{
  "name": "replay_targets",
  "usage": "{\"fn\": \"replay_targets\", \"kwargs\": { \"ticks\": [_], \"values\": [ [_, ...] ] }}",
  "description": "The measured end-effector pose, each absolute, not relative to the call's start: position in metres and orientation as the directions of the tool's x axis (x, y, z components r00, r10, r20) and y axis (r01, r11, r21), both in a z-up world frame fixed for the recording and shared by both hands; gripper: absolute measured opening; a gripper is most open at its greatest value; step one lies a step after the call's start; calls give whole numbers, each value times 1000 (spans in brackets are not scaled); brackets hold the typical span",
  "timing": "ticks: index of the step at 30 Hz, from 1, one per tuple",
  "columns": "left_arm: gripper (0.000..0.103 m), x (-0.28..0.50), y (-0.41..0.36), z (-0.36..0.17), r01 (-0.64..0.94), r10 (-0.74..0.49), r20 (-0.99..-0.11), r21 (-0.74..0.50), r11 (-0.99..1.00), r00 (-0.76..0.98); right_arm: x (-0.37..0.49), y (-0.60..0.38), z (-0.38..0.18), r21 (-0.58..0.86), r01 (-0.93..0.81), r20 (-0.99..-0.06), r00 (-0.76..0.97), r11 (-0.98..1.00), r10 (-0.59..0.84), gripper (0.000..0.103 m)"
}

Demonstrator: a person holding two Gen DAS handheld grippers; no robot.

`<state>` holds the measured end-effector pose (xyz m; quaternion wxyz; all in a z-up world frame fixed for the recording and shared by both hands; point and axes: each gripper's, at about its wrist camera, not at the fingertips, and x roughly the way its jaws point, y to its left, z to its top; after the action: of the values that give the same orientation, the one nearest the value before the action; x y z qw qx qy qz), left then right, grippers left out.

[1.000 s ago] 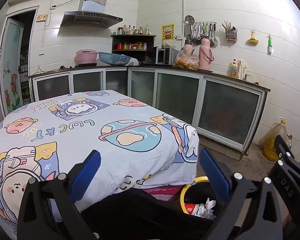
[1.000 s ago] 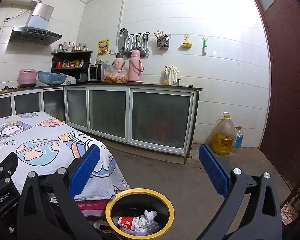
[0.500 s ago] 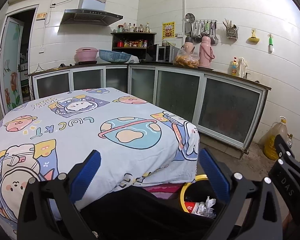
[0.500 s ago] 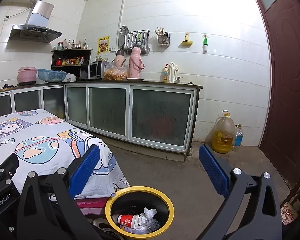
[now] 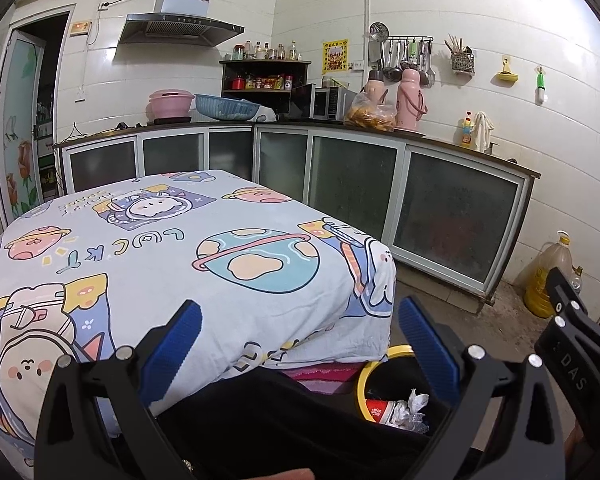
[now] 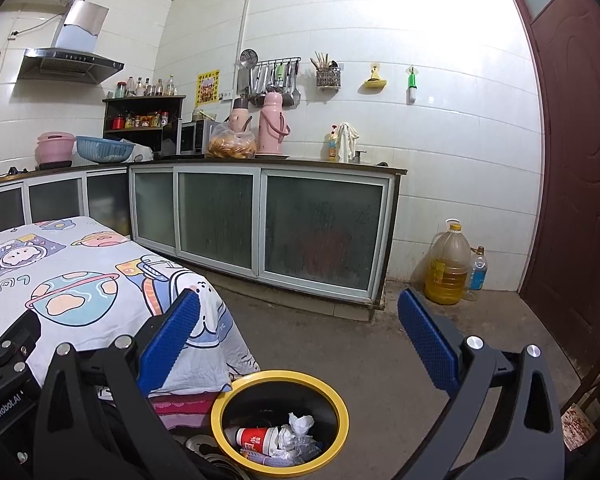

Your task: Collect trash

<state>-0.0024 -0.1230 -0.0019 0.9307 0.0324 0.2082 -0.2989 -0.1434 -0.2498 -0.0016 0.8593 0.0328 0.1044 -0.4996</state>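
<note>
Both tools spread wide and carrying nothing: left tool (image 5: pixel 300 344) hangs over the near edge of the tabletop (image 5: pixel 148 264), right tool (image 6: pixel 298 334) above the floor by the bin (image 6: pixel 220 408). The trash (image 6: pixel 278 438), a red cup and crumpled paper, already sits inside that yellow-rimmed bin, below and just nearer than the right tool. Risk, as I see it: the bin stands tight against the hanging cloth (image 6: pixel 204 344), so a low reach could snag the cloth or tip the bin.
</note>
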Motion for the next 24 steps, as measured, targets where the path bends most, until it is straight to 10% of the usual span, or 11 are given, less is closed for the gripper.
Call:
{"fn": "replay_targets", "kwargs": {
  "ticks": [24],
  "values": [
    [95,-3,-126,-7,583,-548,-424,-57,811,721,-139,-251,-8,-51,864,-230,477,500,-848,95]
  ]
}}
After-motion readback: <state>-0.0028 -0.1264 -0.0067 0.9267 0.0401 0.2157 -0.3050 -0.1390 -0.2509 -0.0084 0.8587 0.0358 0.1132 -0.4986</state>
